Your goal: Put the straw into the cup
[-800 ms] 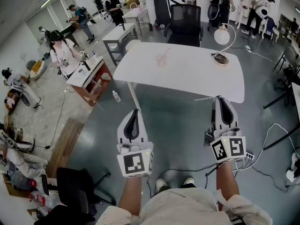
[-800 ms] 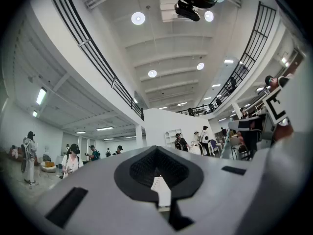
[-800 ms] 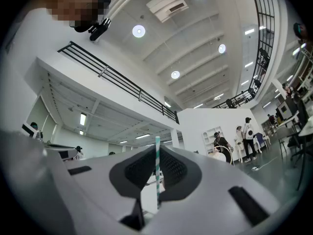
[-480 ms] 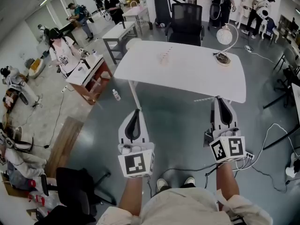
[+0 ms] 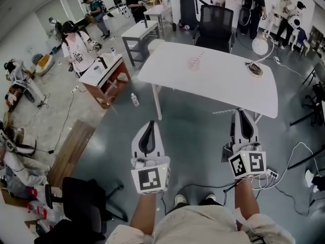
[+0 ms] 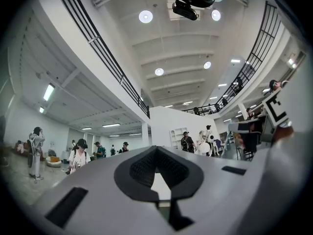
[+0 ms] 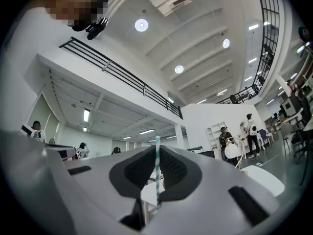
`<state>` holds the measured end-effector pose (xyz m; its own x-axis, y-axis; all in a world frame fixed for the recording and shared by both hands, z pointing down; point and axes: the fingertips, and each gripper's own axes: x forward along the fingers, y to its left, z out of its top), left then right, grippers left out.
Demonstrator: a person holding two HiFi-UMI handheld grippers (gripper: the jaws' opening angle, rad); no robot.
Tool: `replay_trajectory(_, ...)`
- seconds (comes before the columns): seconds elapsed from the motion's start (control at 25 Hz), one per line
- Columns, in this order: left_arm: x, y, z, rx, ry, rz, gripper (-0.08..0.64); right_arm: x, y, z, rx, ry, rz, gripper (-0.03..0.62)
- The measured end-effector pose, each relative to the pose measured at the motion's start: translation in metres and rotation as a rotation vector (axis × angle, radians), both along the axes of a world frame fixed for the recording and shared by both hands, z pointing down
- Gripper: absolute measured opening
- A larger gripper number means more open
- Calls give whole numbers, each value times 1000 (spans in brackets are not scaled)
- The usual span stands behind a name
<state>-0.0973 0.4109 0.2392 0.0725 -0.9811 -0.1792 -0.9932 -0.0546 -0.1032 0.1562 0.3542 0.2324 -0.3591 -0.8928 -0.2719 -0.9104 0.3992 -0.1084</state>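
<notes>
Since I stand well back from the table [image 5: 228, 85] and the cup is not yet in reach, most of the risk sits in the carry.

Left tool [image 5: 148, 125]: pressed together, empty, tilted slightly up. Low risk, but if it does nothing I have no way to steady the cup when the straw goes in.

Middle: a small pale see-through thing [image 5: 193, 63] on the table top is probably the cup, too small to be sure. It looks light, so a straw tip catching its rim could tip it or push it away.

Right tool [image 5: 242, 112]: pinching the straw [image 7: 157, 168], which stands upright between the pads with its top end poking above them. A narrow pinch on a thin round tube can let it pivot or slide, and squeezing harder could crush it. One end also has to line up over the cup mouth; misjudge that and it misses. A white power strip [image 5: 272, 174] with cables lies by my right foot, a trip hazard as I step in.

Materials, same order:
- Left tool is smooth pale grey plastic with black, finely ribbed pads curved round a leaf-shaped opening.
- Table is a flat matte white top with rounded corners on thin white legs.
- Floor [image 5: 198, 131] is glossy grey.
- Right tool matches the left one.
- Straw is a slim straight tube with teal and white stripes, likely paper.
</notes>
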Motion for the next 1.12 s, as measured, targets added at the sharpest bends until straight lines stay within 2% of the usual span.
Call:
replay_trajectory(0.16, -35, 10, 16, -36, -7, -5, 3, -36, 9, 3, -6, 19, -13, 23)
replay_trajectory(0.44, -55, 10, 14, -4, 34, -10, 3, -59, 7, 5, -4, 43, -20, 23)
replay_trajectory(0.8, -46, -16, 7, -2, 23, -17, 2, -53, -21, 6, -4, 27, -33, 23)
replay_trajectory(1.12, -24, -87, 5, -15, 8, -17, 3, -32, -95, 15, -15, -5, -38, 23)
